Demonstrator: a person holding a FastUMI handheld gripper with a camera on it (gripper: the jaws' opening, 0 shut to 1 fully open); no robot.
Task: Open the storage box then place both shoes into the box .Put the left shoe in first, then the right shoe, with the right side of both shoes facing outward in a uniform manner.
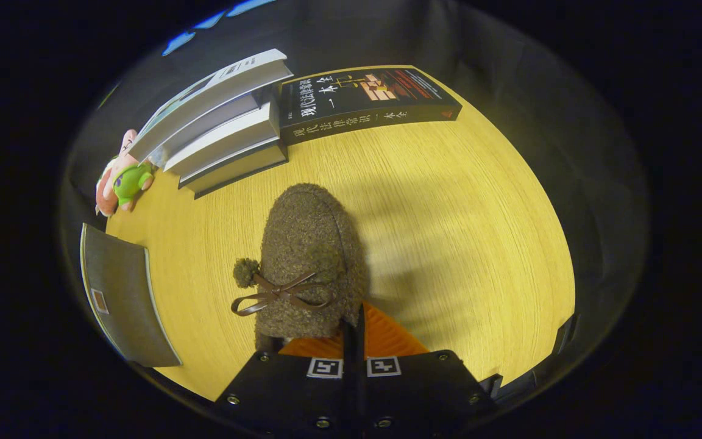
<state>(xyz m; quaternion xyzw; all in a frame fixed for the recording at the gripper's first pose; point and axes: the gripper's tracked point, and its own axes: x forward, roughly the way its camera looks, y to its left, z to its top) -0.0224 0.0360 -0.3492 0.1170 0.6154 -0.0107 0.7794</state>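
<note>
A brown fuzzy shoe [308, 244] with a thin bow and a pom-pom on its upper points its toe away from me, just ahead of the fingers. My gripper [354, 326] has its fingers pressed almost together on the shoe's rear edge, near the opening. The shoe casts a shadow to its right on the yellow wooden table [460, 244], and I cannot tell whether it rests on the table or hangs above it. A grey flat panel [120, 299], probably part of the storage box, lies to the left of the shoe at the table's near left edge.
A stack of grey and white books [223, 128] sits beyond the shoe to the left. A black book [366, 100] lies flat next to the stack. Two plush toys [122, 180], one pink and one green, stand left of the books.
</note>
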